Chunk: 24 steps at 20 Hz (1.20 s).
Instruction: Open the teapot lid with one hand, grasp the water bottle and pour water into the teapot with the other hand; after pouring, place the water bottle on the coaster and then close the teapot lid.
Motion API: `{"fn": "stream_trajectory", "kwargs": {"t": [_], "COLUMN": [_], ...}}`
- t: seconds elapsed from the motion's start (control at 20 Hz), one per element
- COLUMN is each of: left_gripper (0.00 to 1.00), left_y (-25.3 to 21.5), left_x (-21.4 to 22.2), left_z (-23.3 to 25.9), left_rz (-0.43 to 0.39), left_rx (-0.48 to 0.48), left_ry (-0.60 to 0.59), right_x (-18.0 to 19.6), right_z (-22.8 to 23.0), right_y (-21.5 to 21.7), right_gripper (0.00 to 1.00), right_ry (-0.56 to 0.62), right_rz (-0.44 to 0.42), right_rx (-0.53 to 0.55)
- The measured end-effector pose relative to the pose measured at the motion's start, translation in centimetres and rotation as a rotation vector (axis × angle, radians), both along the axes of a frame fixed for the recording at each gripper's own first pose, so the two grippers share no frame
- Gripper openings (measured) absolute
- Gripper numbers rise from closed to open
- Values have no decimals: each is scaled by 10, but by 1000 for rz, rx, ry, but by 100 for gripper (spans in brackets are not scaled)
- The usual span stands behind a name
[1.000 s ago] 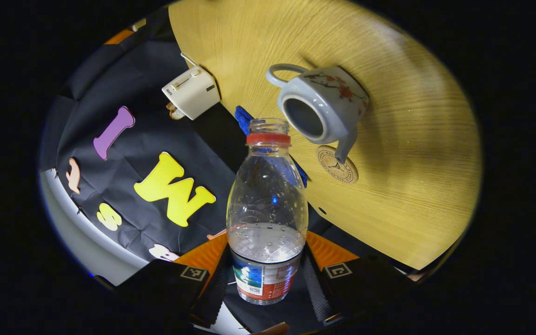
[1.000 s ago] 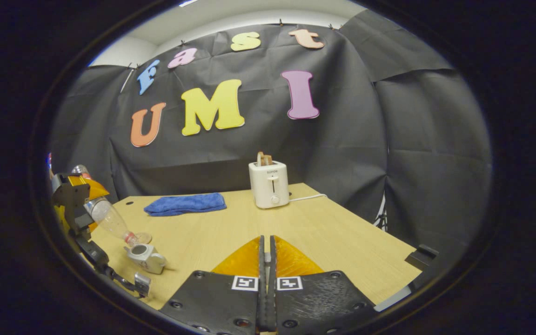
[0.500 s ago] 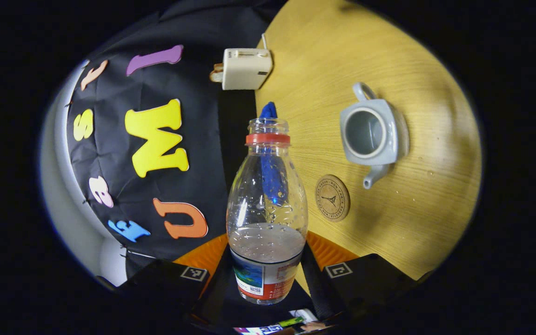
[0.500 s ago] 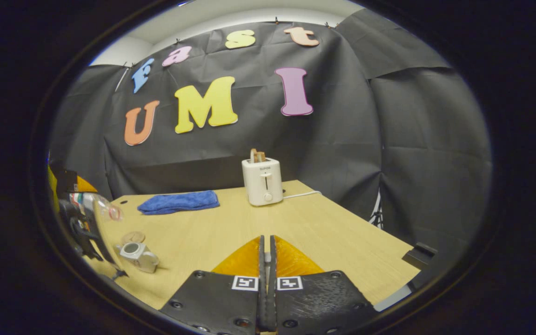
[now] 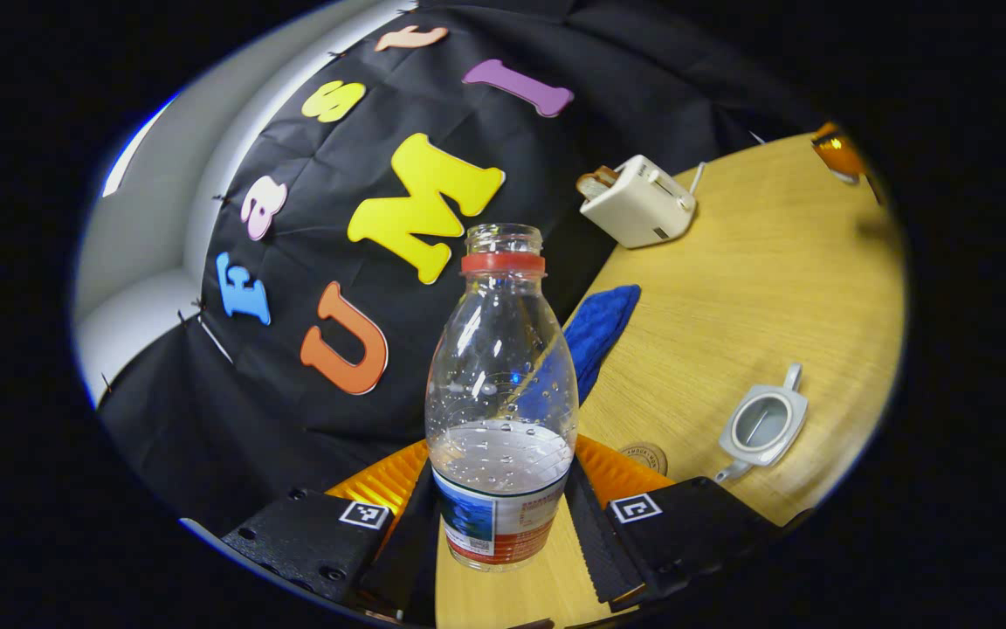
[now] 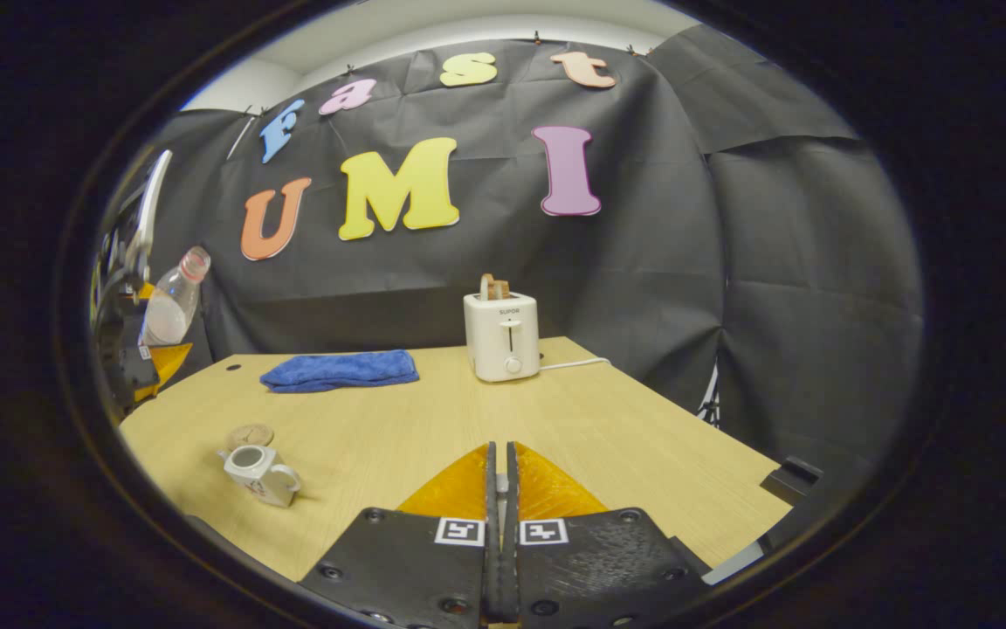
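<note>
A clear water bottle [image 5: 501, 393] with a red neck ring and no cap stands about a third full between the fingers of my left gripper [image 5: 501, 515], which is shut on its labelled lower part. It is held up in the air at the table's left side, as bottle [image 6: 169, 301] and left gripper [image 6: 132, 349] appear in the right gripper view. The white teapot [image 5: 763, 425] [image 6: 258, 472] sits lidless on the table, with the round cork coaster [image 5: 645, 455] [image 6: 248, 435] beside it. My right gripper [image 6: 500, 524] hovers over the table's near side, fingers pressed together.
A white toaster [image 6: 500, 336] [image 5: 638, 201] with bread in it stands at the back of the wooden table [image 6: 608, 437], its cord trailing right. A folded blue cloth [image 6: 339, 370] [image 5: 595, 328] lies at the back left. Black cloth walls surround the booth.
The left gripper has swung the bottle from tilted over the teapot back to upright and lifted it up and away. The right gripper has hardly moved.
</note>
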<state>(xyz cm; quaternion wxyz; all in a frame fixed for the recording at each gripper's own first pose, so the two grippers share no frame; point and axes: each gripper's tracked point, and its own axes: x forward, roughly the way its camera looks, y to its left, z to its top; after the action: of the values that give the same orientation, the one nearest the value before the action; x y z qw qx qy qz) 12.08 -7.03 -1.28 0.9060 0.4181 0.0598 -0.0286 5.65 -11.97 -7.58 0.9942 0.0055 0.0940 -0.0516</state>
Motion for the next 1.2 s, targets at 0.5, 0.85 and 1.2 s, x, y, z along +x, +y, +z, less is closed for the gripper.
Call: {"fn": "stream_trajectory", "kwargs": {"t": [0.5, 0.85, 1.2], "left_gripper": [79, 80, 81], "left_y": [2, -5, -2], "left_x": [38, 54, 80], "left_z": [-26, -51, -69], "left_rz": [-28, -71, -46], "left_rx": [-729, -912, -983], "left_ry": [12, 31, 47], "right_x": [3, 7, 10], "right_z": [-7, -14, -22], "right_y": [4, 0, 6], "right_gripper": [0, 0, 0], "right_ry": [13, 27, 41], "right_rz": [8, -2, 12], "right_rx": [-20, -1, 0]}}
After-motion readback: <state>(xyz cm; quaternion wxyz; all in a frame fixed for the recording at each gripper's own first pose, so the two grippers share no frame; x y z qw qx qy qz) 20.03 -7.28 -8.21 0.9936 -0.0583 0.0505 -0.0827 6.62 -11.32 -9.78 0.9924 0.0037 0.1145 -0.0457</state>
